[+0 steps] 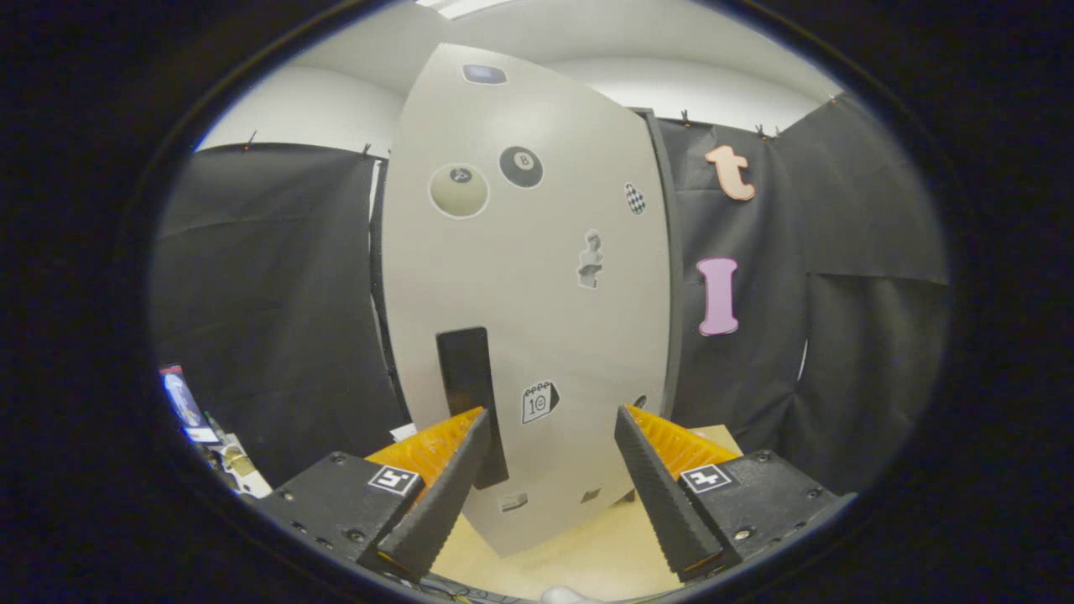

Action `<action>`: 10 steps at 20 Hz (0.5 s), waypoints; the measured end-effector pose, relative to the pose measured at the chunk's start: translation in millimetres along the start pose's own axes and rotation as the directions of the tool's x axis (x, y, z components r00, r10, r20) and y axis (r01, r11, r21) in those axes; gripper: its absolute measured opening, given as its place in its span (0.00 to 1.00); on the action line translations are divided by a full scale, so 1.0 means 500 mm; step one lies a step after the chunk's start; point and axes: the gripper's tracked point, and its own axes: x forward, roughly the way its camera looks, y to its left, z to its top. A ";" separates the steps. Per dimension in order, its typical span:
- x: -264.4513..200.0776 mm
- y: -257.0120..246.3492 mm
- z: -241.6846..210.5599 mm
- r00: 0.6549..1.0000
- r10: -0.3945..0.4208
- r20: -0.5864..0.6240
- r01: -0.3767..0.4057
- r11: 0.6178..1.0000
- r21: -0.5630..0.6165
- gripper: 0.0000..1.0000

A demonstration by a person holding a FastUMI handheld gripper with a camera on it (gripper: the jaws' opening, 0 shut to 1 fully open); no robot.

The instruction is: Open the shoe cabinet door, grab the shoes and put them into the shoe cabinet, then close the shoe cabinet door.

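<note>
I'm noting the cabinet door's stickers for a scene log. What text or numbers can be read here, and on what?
"8": on the black billiard-ball sticker on the cabinet door.
"10": on the calendar sticker, ahead of the open gripper.
Pale ball sticker: number too blurred to read.
Small stickers near the door's bottom: unreadable.
</note>
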 end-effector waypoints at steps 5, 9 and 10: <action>0.009 0.026 -0.011 1.000 0.018 -0.010 -0.018 1.000 -0.006 0.98; -0.003 0.034 -0.005 1.000 0.014 -0.008 -0.014 1.000 0.011 0.98; -0.008 0.030 0.003 1.000 0.005 -0.003 -0.004 1.000 0.013 0.98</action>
